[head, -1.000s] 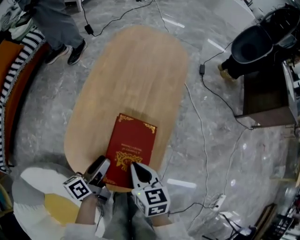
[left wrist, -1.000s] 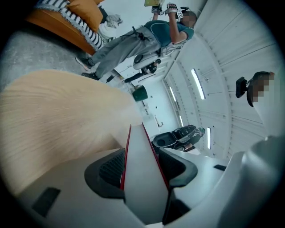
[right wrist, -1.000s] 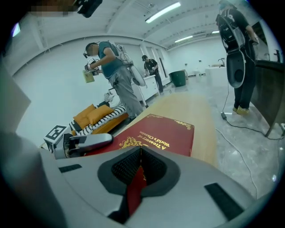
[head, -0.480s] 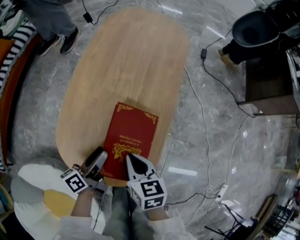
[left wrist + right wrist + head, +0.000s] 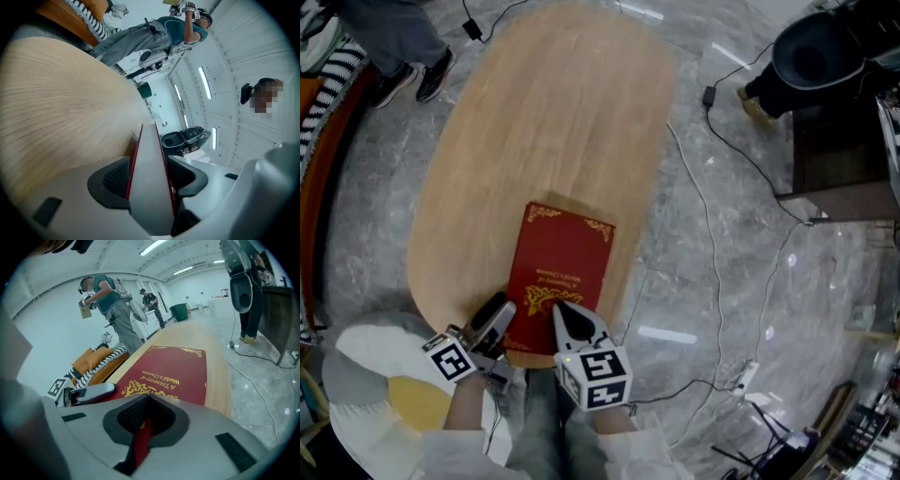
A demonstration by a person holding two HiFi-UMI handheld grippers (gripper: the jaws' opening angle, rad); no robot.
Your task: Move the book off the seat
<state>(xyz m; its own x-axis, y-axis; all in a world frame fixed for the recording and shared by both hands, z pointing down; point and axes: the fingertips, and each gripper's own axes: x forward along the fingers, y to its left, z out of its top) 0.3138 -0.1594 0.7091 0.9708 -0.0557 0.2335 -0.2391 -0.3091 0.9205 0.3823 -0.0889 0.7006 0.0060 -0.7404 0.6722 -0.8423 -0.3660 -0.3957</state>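
**A:** Where is the book?

**B:** On the long oval wooden surface (image 5: 553,112), towards its near end. It's a red book (image 5: 564,258) with gold lettering, cover up, and its near edge is at the surface's rim.

**A:** And the tools?

**B:** Both are on that near edge. The left tool (image 5: 497,314) stands partly open, its pads clamped on either side of the book's thickness at the near left corner, with the pale page block showing between them. The right tool (image 5: 565,317) is pinched almost together on a thin red sliver of the book.

**A:** Anything unclear?

**B:** I can't tell whether the right tool grips the cover alone or more. In the head view both tools hide the book's near edge. A pale cushion (image 5: 375,375) is cut off at the lower left.
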